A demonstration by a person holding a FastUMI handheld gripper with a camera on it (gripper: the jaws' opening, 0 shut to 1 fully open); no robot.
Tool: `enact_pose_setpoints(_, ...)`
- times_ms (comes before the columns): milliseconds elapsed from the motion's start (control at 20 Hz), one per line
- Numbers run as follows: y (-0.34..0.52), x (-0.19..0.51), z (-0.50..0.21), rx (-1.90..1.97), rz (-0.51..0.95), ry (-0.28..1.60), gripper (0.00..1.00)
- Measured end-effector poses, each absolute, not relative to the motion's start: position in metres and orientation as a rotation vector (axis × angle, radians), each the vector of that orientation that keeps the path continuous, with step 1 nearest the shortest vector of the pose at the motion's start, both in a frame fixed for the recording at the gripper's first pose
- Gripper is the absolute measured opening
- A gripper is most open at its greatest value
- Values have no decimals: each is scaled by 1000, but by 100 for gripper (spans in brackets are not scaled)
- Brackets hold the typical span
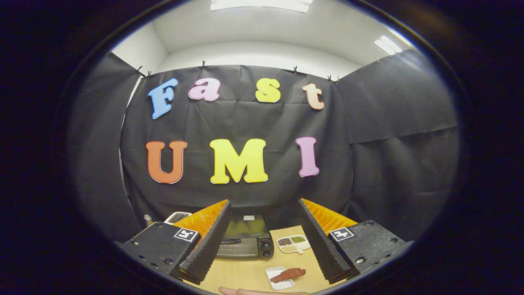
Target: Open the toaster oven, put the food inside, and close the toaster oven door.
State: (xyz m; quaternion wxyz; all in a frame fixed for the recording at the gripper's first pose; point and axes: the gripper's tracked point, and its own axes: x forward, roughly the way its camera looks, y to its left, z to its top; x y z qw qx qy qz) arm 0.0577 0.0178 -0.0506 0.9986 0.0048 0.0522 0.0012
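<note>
Fingers (264, 241) apart above food (287, 274)

I count one toaster oven (245, 239), door shut, two dishes at its 3 and 5 o'clock, and my gripper (264, 241) with two fingers spread.

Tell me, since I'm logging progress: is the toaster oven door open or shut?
Shut. The toaster oven door sits flush, handle across its top; the food lies outside on its tray. The gripper is open, holding nothing.
</note>
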Motion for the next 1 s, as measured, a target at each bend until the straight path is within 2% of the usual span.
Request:
enact_pose_setpoints(250,46,118,-100,1,21,218,100)
enact_pose_setpoints(650,119,191,-200,-48,138,395,100)
enact_pose_setpoints(1000,152,221,-291,-55,169,679,100)
